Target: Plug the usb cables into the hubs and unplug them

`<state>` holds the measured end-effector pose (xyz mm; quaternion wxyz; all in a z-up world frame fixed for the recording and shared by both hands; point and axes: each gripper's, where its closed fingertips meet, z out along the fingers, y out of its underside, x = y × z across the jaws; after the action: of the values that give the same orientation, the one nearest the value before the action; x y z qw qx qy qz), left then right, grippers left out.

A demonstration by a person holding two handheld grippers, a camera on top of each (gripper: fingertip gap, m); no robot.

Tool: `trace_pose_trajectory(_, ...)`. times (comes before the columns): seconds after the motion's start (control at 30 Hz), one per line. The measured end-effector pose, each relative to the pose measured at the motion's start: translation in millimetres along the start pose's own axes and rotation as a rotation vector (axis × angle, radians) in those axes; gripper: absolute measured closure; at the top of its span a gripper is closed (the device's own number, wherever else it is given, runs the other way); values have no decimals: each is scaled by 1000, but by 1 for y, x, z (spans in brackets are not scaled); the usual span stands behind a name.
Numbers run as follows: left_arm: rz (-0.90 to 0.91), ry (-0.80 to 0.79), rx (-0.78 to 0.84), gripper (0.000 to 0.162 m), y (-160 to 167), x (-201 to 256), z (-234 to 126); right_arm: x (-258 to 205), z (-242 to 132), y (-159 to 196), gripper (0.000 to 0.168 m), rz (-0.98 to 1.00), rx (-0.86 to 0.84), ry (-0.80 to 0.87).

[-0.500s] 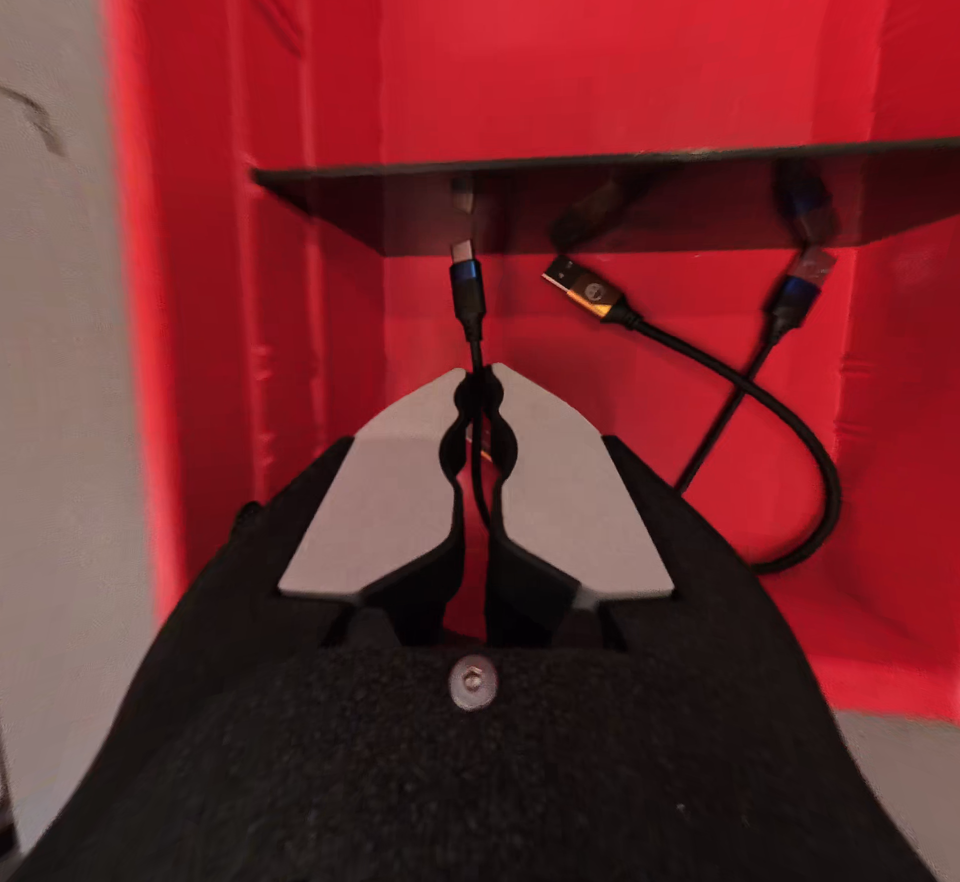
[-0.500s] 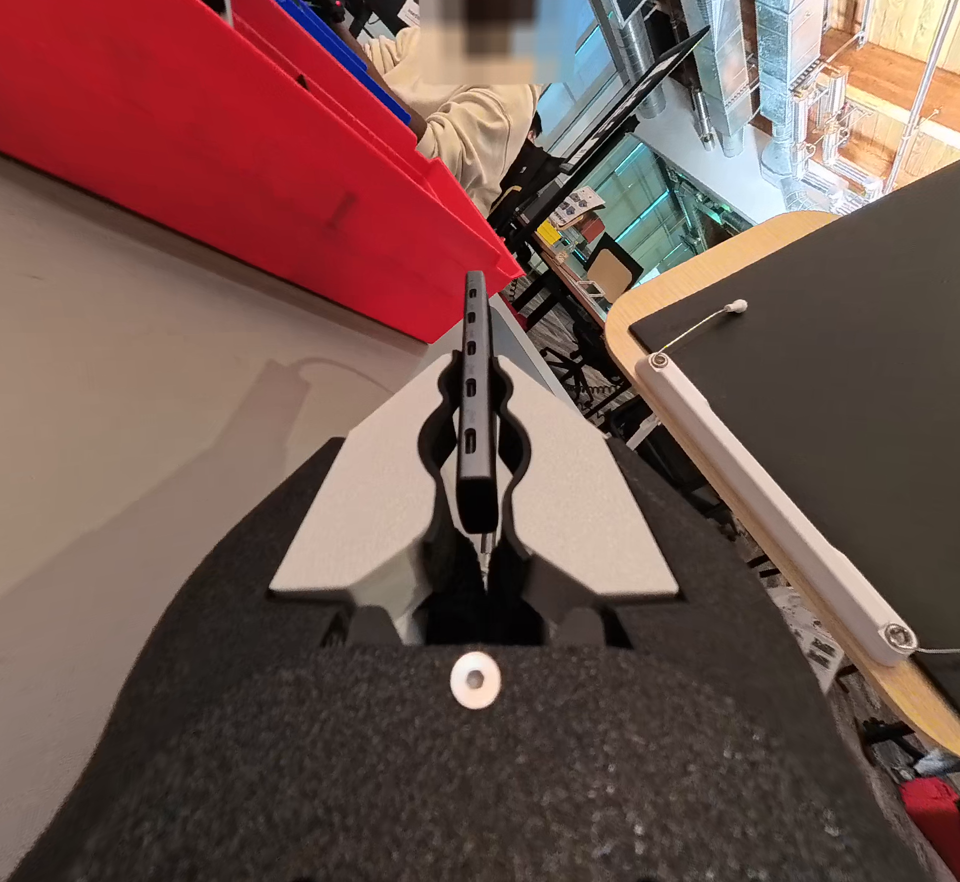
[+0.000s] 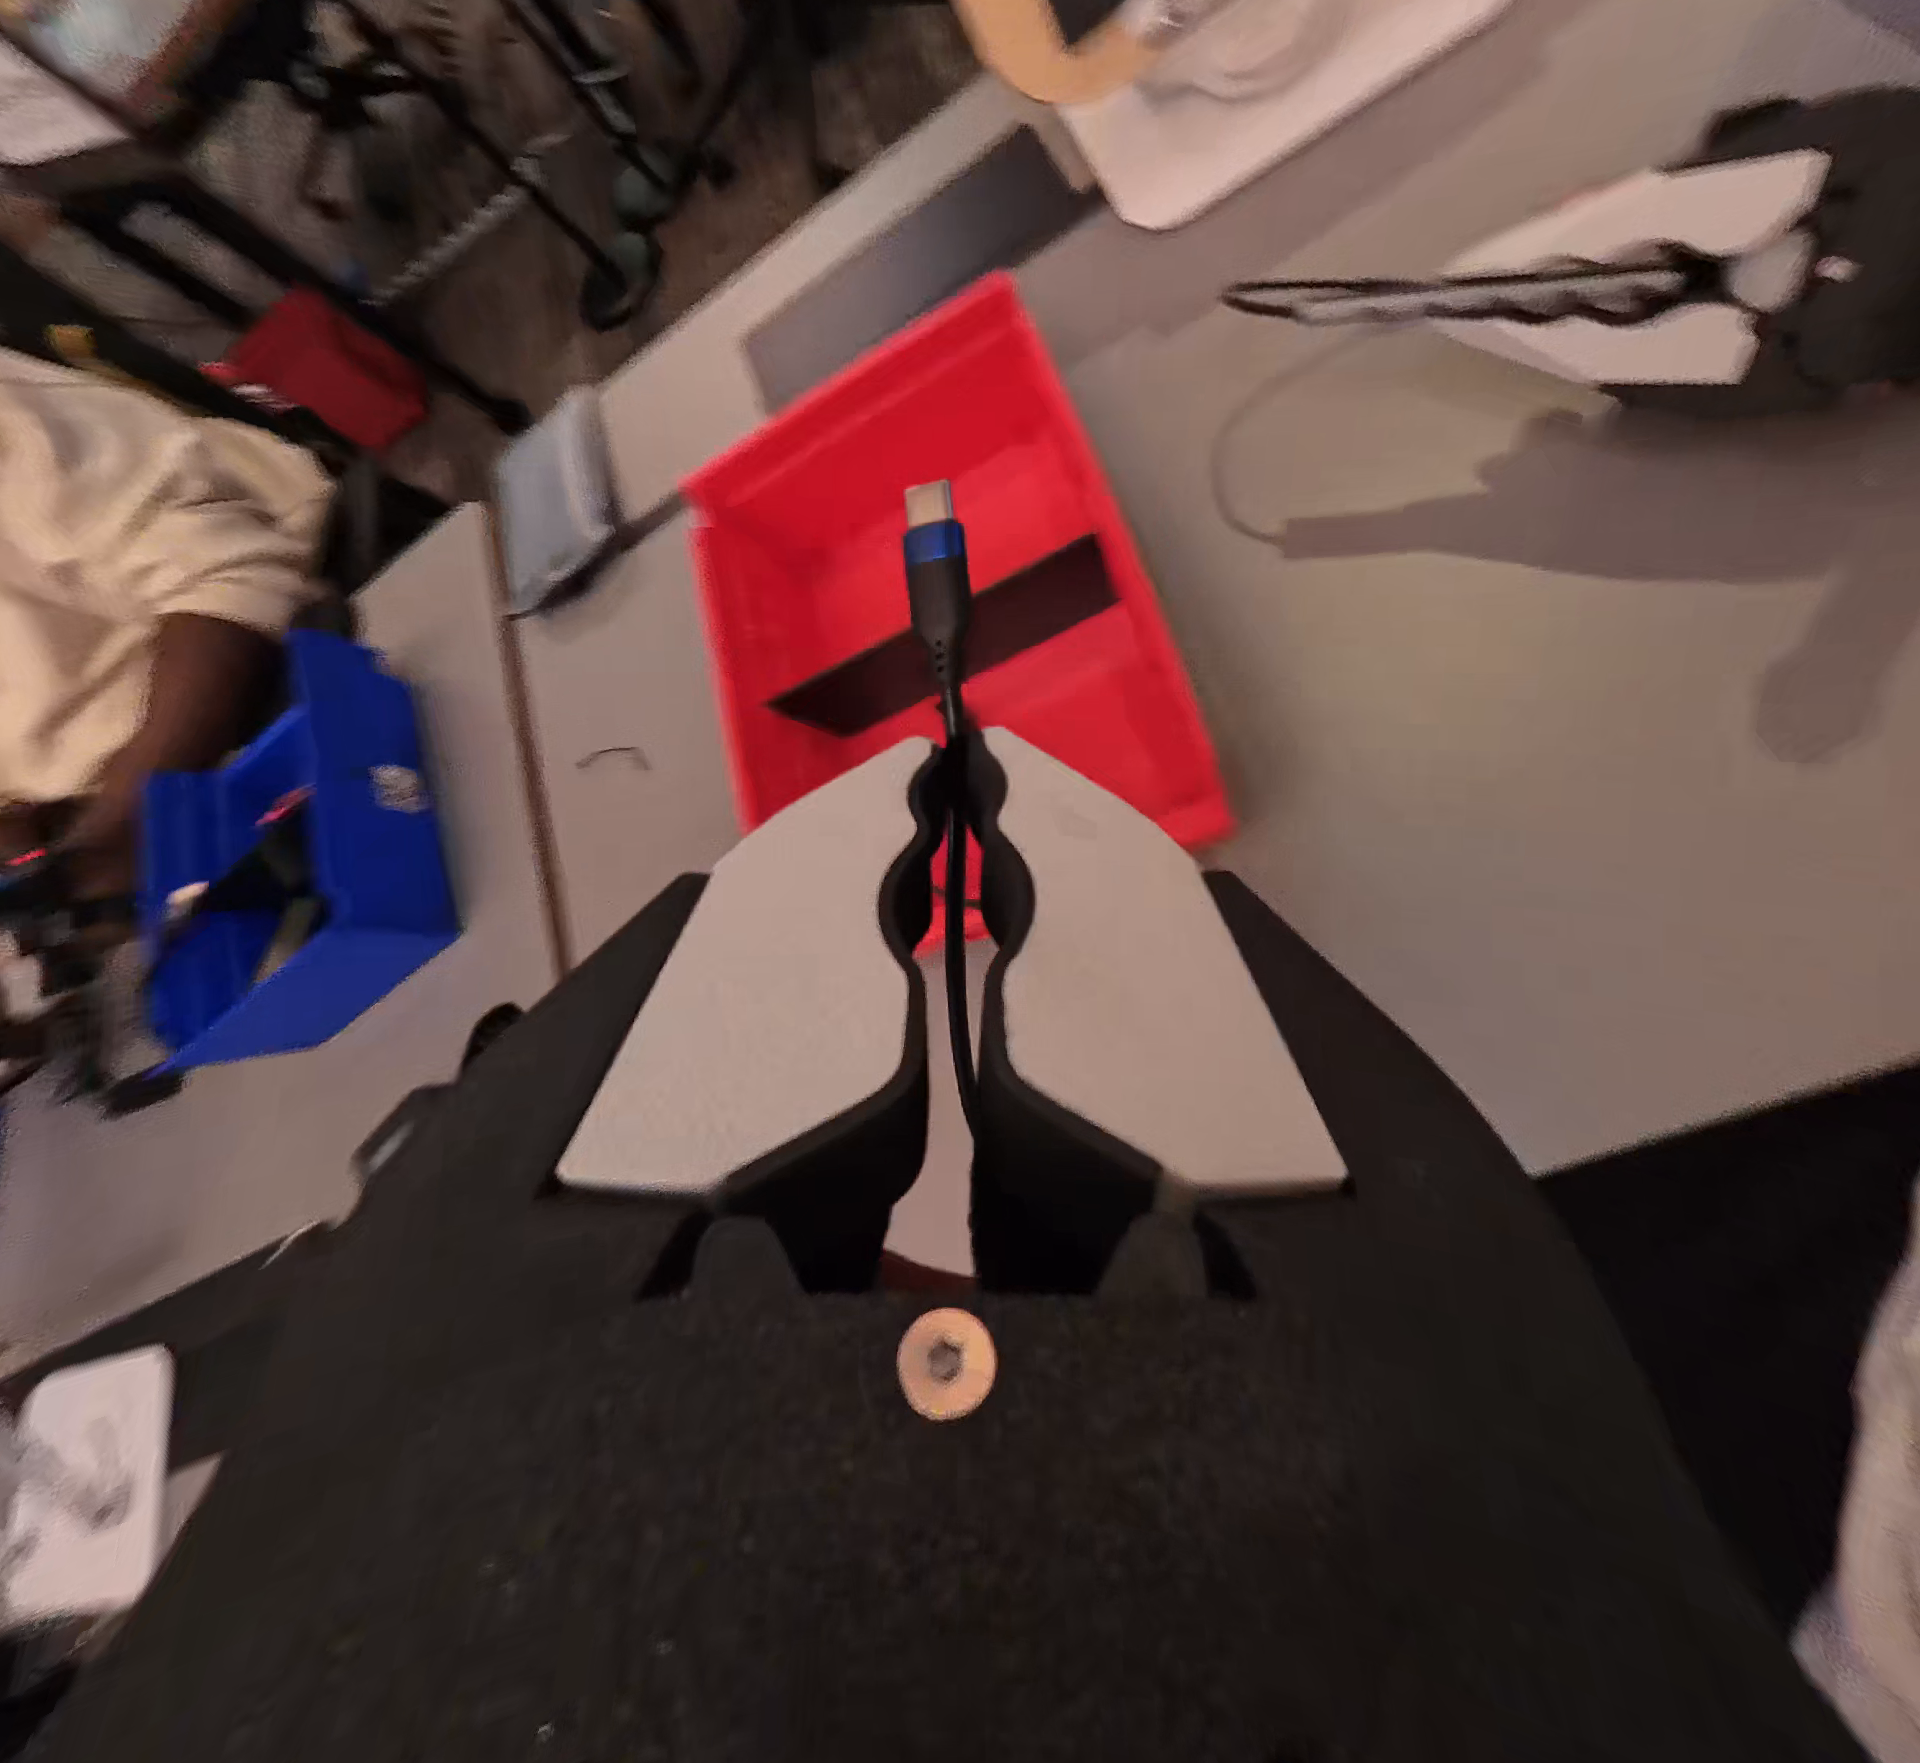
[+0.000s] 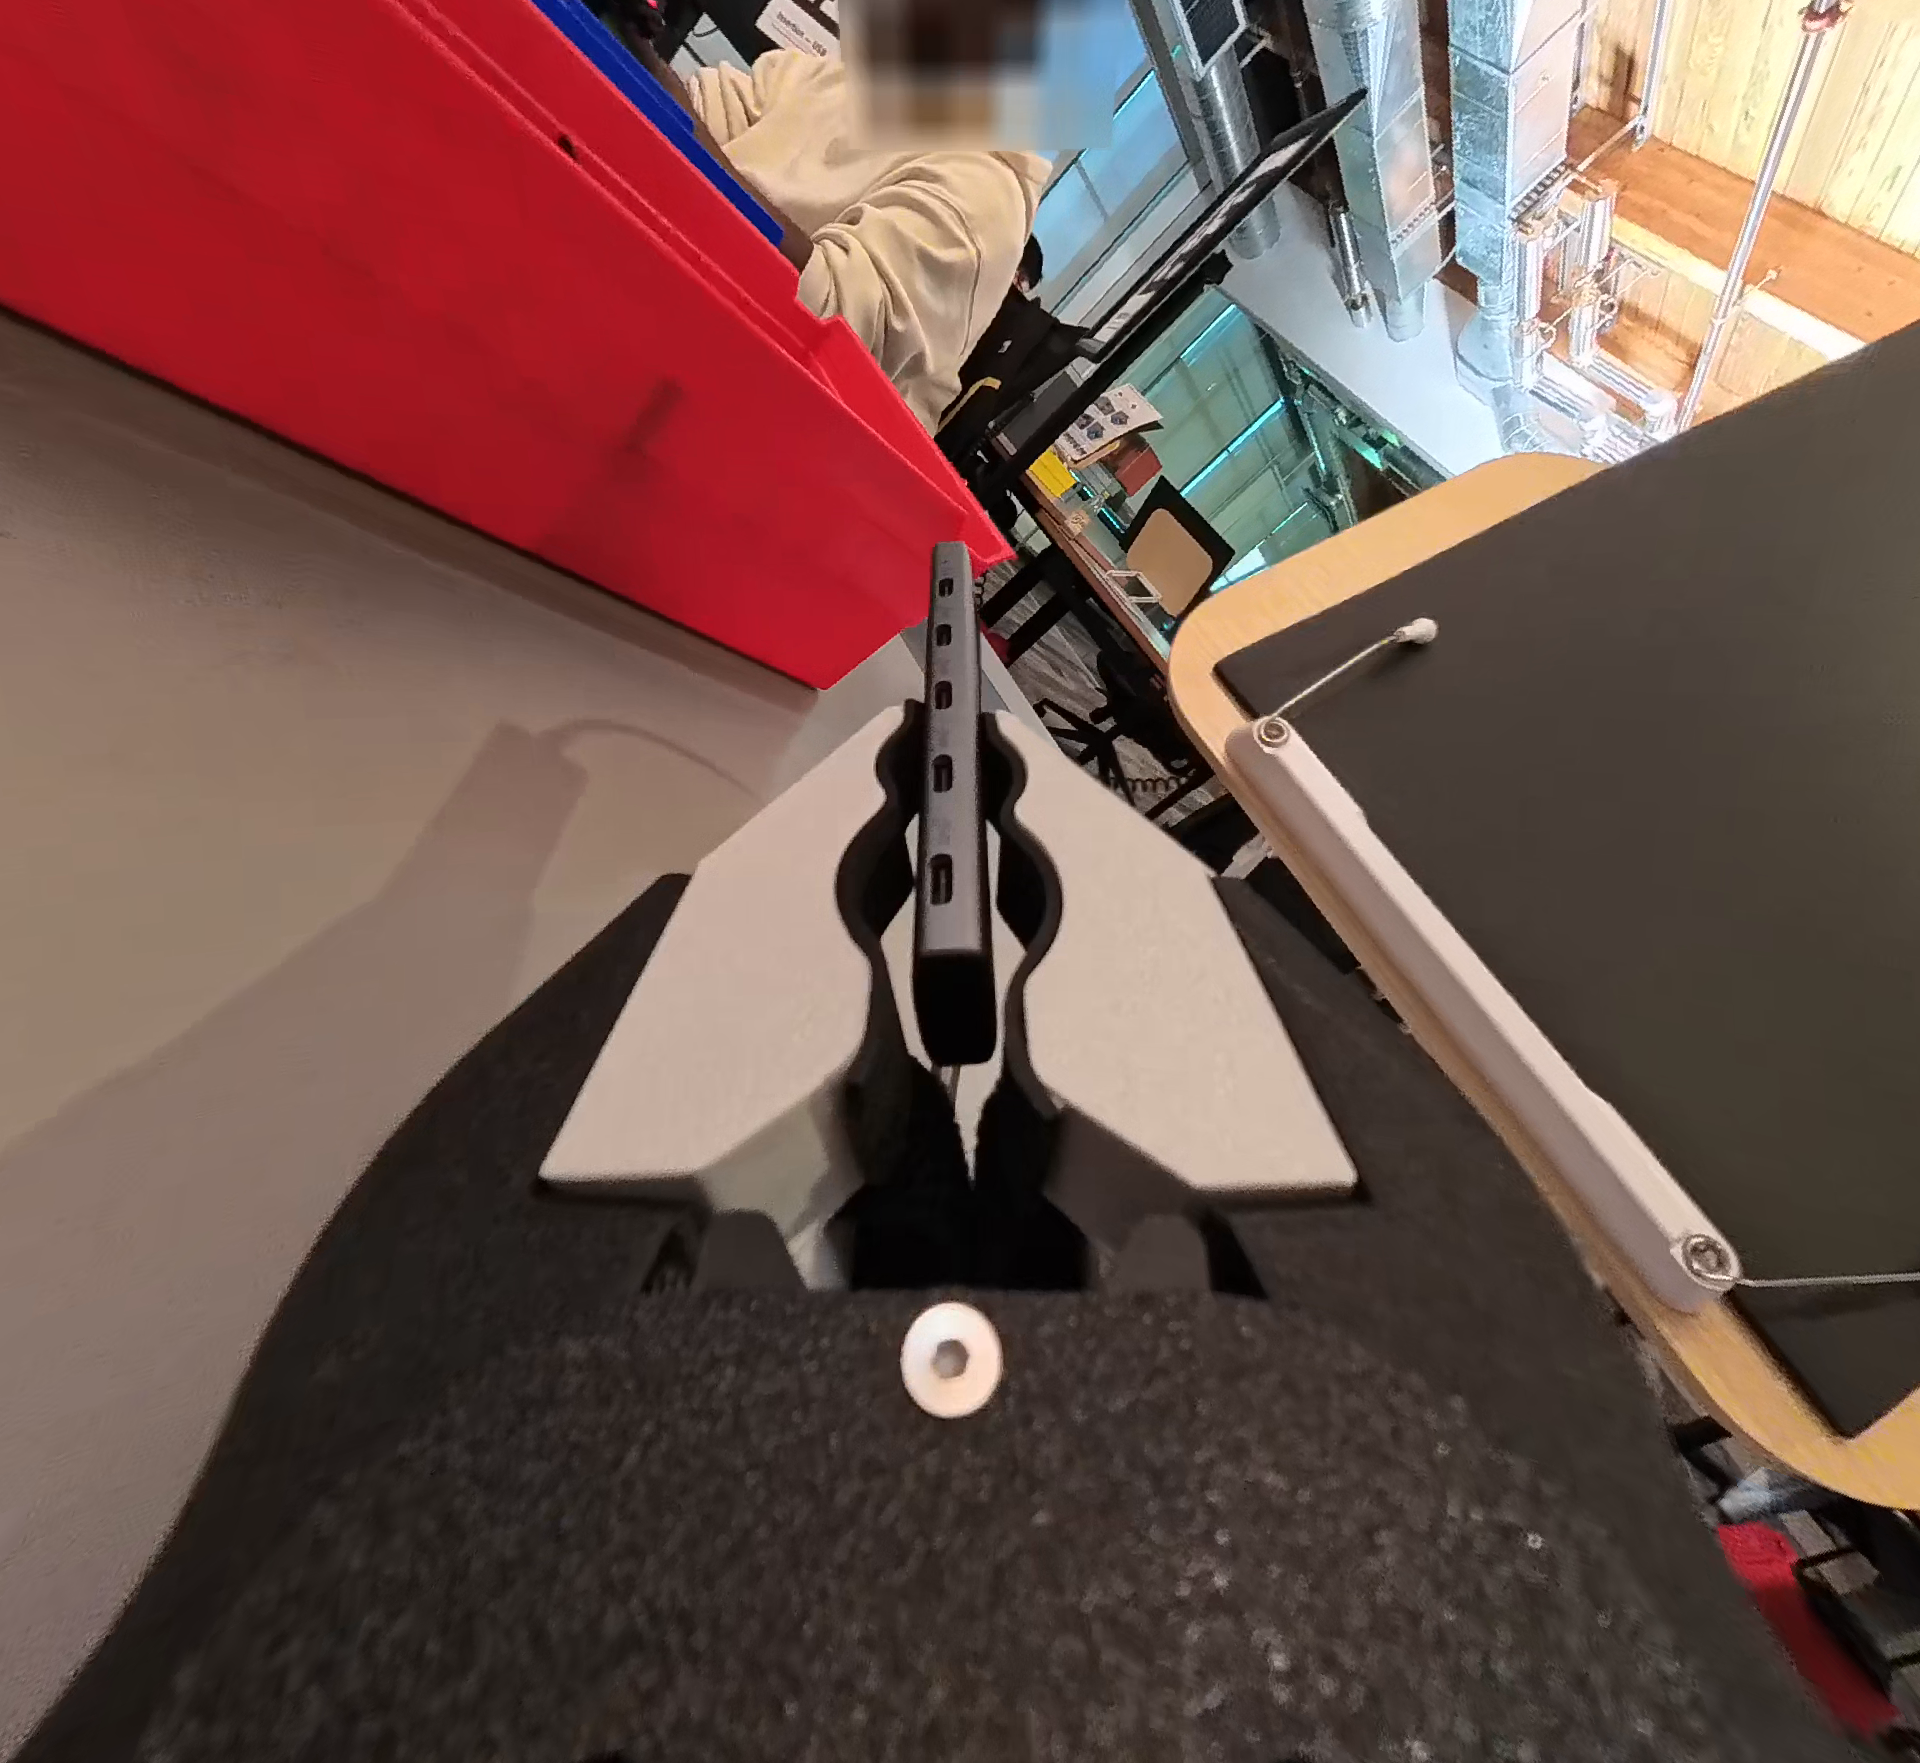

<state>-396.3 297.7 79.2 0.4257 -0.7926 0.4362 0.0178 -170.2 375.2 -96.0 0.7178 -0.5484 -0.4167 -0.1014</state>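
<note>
On the grey tabletop [image 3: 1403, 726] we saw a red bin [image 3: 831, 570] below. Our left gripper [image 3: 958, 757] was clamped on a cable [image 3: 940, 612], plug pointing toward 12 o'clock. Our right gripper [image 4: 951, 757] pinched a dark hub [image 4: 951, 778], long axis toward 12.

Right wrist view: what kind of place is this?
Probably a workshop or lab in an industrial building. Bare silver metal ducts run overhead beside raw wooden boards, and red plastic storage bins stand on a grey worktable.
</note>
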Motion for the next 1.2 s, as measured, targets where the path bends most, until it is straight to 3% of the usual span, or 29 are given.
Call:
trace_pose_trajectory(0.2, 122, 374, -221, 159, 36, 133, 116, -8, 0, 0, 161, -88, -9, -4)
trace_pose_trajectory(0.4, 167, 416, -279, 159, 23, 167, 185, -33, 2, -1, 161, -250, -12, -62)
trace_pose_trajectory(0.57, 218, 427, -341, 159, 22, 174, 201, -42, 2, 0, 161, -313, -17, -77)
trace_pose_trajectory(1.2, 218, 429, -340, 159, 20, 171, 203, -48, 3, 4, 161, -335, -34, -96)
